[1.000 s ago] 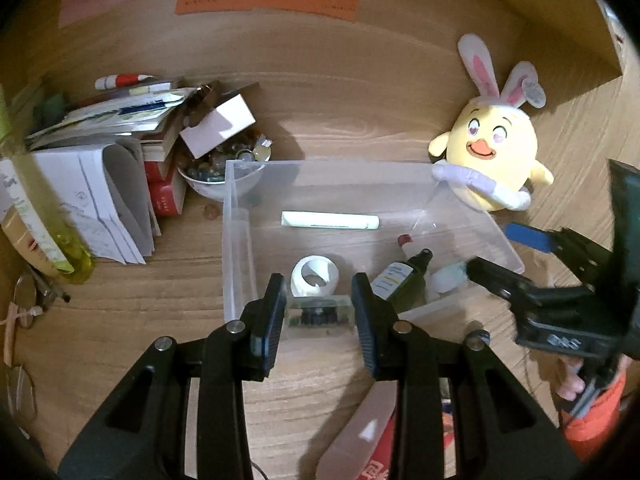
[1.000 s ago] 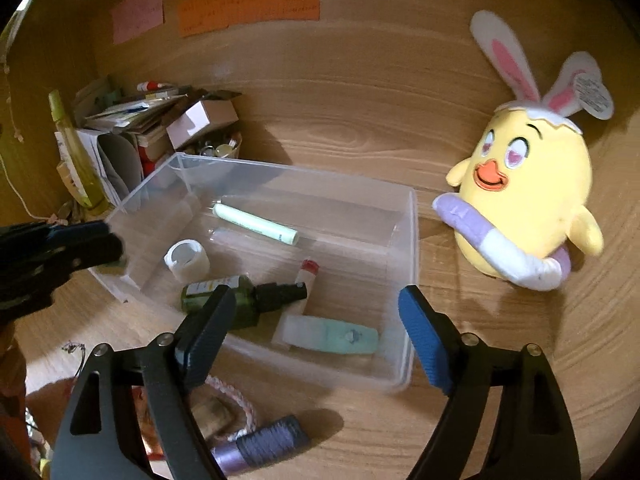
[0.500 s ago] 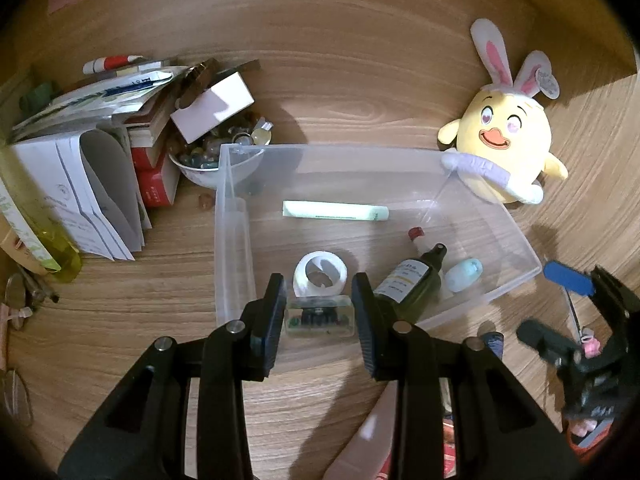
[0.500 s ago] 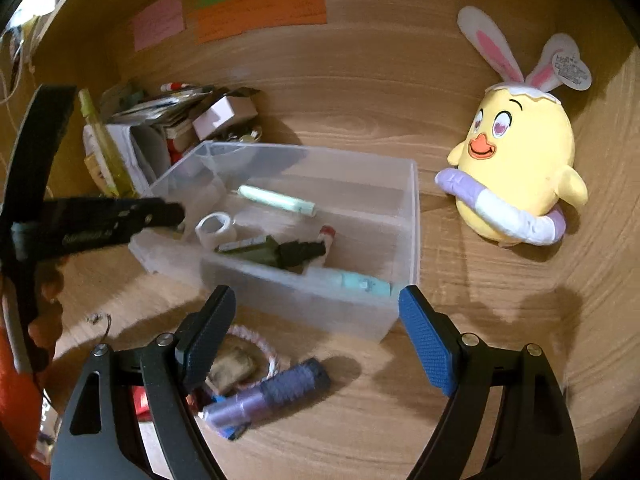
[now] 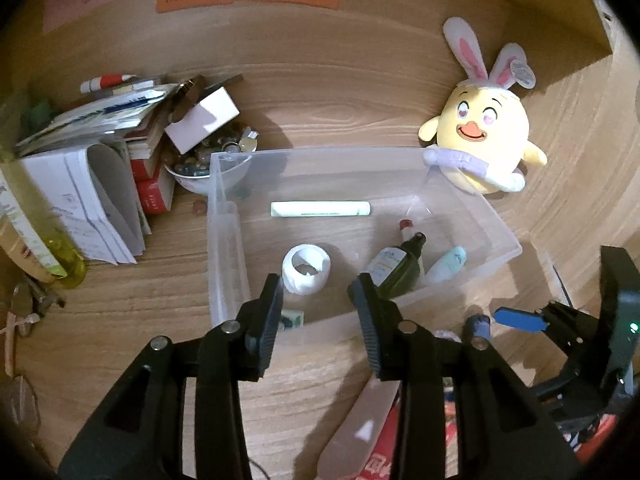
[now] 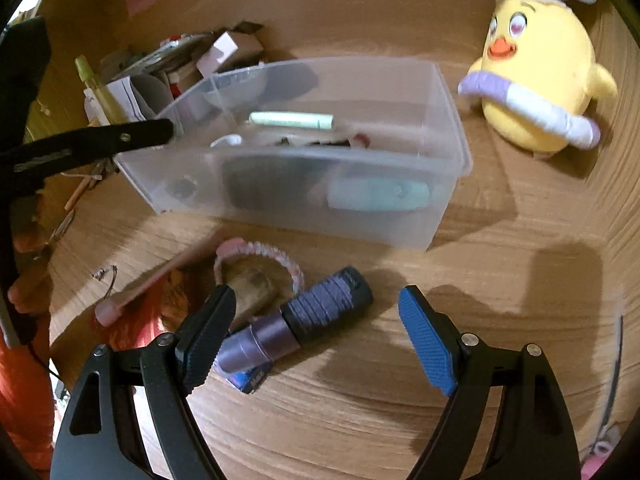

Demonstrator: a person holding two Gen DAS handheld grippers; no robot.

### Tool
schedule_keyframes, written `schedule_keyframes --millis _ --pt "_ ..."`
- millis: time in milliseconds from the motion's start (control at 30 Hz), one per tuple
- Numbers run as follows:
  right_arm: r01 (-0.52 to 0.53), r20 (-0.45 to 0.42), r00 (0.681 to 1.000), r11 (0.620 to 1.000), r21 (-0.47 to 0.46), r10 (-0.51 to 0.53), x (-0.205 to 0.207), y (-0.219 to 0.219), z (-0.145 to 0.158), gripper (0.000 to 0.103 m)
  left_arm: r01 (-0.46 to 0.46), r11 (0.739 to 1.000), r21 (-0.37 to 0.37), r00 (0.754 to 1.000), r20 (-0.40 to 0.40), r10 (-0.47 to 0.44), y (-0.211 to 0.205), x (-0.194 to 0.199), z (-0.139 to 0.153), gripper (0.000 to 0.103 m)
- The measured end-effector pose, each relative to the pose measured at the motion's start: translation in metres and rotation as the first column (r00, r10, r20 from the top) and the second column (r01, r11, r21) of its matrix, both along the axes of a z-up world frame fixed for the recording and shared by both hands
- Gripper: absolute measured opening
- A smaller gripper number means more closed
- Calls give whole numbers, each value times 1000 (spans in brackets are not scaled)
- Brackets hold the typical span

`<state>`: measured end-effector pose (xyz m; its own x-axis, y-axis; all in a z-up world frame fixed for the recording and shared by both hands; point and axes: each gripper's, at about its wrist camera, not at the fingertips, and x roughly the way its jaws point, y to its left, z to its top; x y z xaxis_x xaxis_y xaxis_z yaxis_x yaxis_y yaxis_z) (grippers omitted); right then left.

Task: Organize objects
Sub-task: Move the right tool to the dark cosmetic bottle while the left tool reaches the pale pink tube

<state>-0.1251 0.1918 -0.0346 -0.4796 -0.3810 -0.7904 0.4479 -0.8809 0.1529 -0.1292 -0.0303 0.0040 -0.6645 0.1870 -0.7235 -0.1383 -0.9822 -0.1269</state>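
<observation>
Clear plastic bin [image 5: 224, 240] sits on the wooden desk [image 6: 500, 240], holding a tape roll [image 5: 306, 274], green bottle [image 5: 394, 268] and pale tube [image 5: 320, 208]. Left gripper [image 5: 316, 320] hangs empty, jaws moderately apart, at the bin's near wall. Right gripper [image 6: 314, 336], jaws wide, hovers over a purple cylinder [image 6: 304, 320].

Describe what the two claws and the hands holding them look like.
The left claw is all black: ribbed pads on skeletal arms with triangular cut-outs and silver rivets. The right claw has the same black frame but textured blue pads; its body shows a small green light in the left view. Bare fingers and an orange-red sleeve show behind the left one.
</observation>
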Motion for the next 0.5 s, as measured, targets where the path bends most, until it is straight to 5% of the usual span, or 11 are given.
schedule_keyframes --millis 500 --pt "37 15 999 998 53 -38 5 14 -6 67 63 998 -26 997 45 -62 3 50 -16 53"
